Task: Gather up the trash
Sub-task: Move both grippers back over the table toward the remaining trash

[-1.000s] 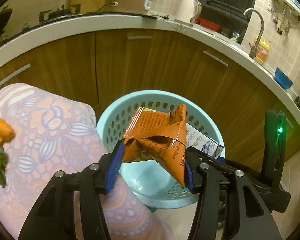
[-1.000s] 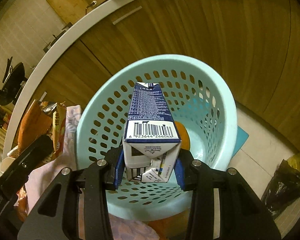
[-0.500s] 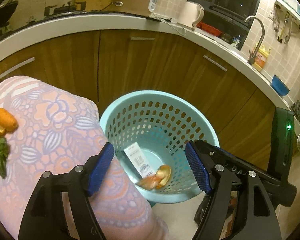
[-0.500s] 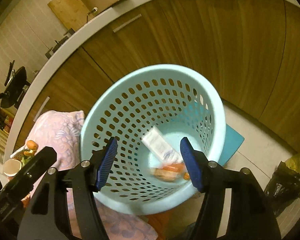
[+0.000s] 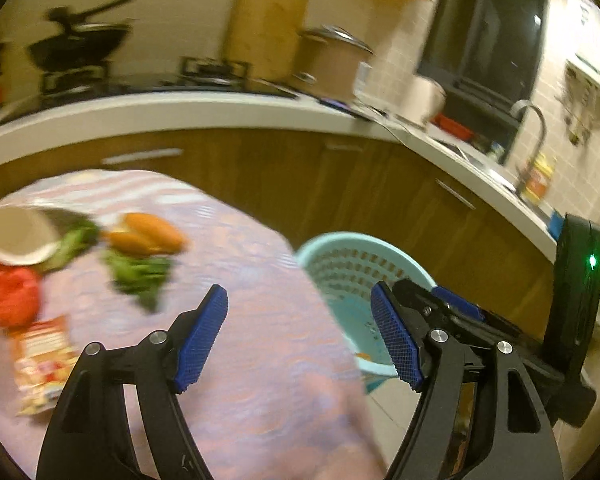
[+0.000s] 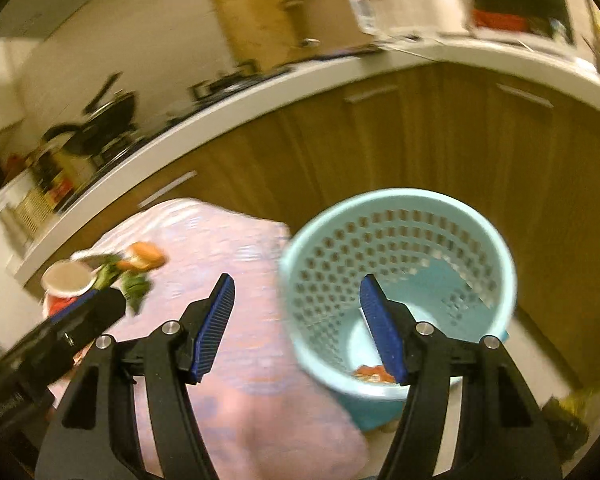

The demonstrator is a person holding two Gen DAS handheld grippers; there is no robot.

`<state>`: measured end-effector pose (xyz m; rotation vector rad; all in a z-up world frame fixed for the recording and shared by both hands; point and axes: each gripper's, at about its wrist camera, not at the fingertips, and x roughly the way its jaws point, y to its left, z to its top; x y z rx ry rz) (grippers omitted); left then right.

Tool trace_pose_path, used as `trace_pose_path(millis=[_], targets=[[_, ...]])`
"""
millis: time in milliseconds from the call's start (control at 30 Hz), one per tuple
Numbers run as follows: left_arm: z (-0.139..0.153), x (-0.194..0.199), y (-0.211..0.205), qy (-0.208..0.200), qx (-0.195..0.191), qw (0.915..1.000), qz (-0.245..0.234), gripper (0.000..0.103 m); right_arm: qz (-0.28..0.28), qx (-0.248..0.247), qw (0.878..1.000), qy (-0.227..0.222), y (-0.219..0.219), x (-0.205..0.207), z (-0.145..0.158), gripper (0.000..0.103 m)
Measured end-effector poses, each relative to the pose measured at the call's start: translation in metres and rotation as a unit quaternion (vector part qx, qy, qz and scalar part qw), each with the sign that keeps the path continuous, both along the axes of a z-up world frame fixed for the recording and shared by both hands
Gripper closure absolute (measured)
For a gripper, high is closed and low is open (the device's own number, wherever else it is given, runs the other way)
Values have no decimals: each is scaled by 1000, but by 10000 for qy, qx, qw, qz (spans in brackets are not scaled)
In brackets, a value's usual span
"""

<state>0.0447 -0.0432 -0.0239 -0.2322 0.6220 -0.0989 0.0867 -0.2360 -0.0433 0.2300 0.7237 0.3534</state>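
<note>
Your left hand-held gripper point(image 5: 298, 336) and right hand-held gripper point(image 6: 296, 326) both stand wide open and empty, angled downward. The perforated plastic bin point(image 6: 396, 264) sits beside the cloth-covered tabletop point(image 5: 260, 280). Orange trash point(image 6: 370, 372) lies in its bottom.

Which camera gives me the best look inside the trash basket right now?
The right wrist view: the blue perforated basket shows its whole rim and interior, with orange trash at the bottom. The left wrist view catches only part of its rim and wall, cut off by the pink tablecloth.
</note>
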Motion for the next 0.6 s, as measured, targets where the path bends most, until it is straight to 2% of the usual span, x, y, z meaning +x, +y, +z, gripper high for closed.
trace_pose_path(millis=[167,300,500,600], targets=[[17,-45,57,-194,-110,9970,748,31,697,-125,9974,-132,57,-23,12,47],[22,-78,101,-195,-61,9902,1385,27,1172,-188,9927,-201,103,-41,15,47],[7,-122,163,40,300,9709,2376,24,1857,-121,9822,-275,167,-59,8,47],[-9,-135,185,303,337,9641,2615,24,2174,-98,9757,-233,194,-65,-1,53]])
